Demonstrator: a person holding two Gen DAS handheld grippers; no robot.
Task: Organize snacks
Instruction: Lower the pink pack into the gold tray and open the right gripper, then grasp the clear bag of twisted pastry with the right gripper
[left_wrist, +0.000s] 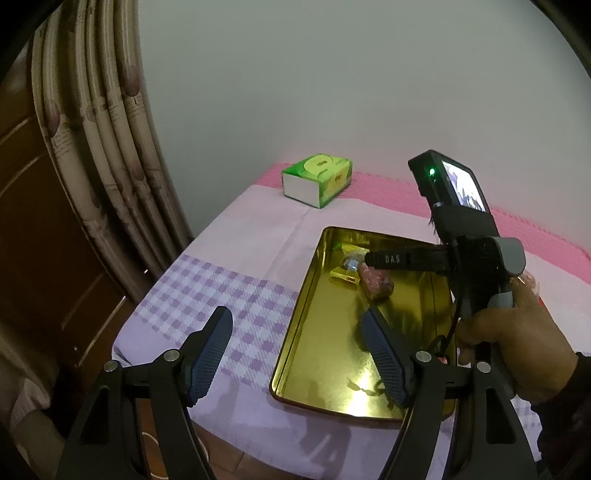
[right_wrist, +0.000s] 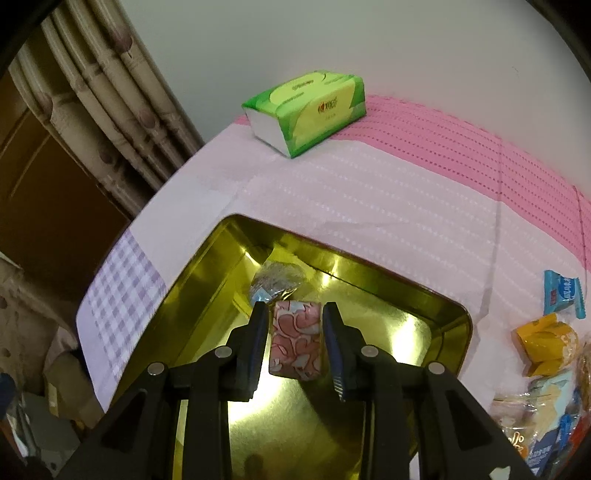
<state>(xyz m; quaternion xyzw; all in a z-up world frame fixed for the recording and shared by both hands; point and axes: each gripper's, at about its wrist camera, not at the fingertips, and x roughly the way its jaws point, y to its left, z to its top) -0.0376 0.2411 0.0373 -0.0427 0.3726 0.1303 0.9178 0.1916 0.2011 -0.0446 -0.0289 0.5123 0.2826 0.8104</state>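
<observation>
We see the pink patterned snack (right_wrist: 295, 338) clamped between our right gripper (right_wrist: 295, 314) pads, low inside the gold tin tray (right_wrist: 452, 314). A clear-wrapped snack (right_wrist: 275, 282) lies at its eleven o'clock. Loose snack packets (right_wrist: 546, 341) wait at three o'clock. Our left gripper (left_wrist: 295, 328) hangs spread, empty, over the tray's near edge.
</observation>
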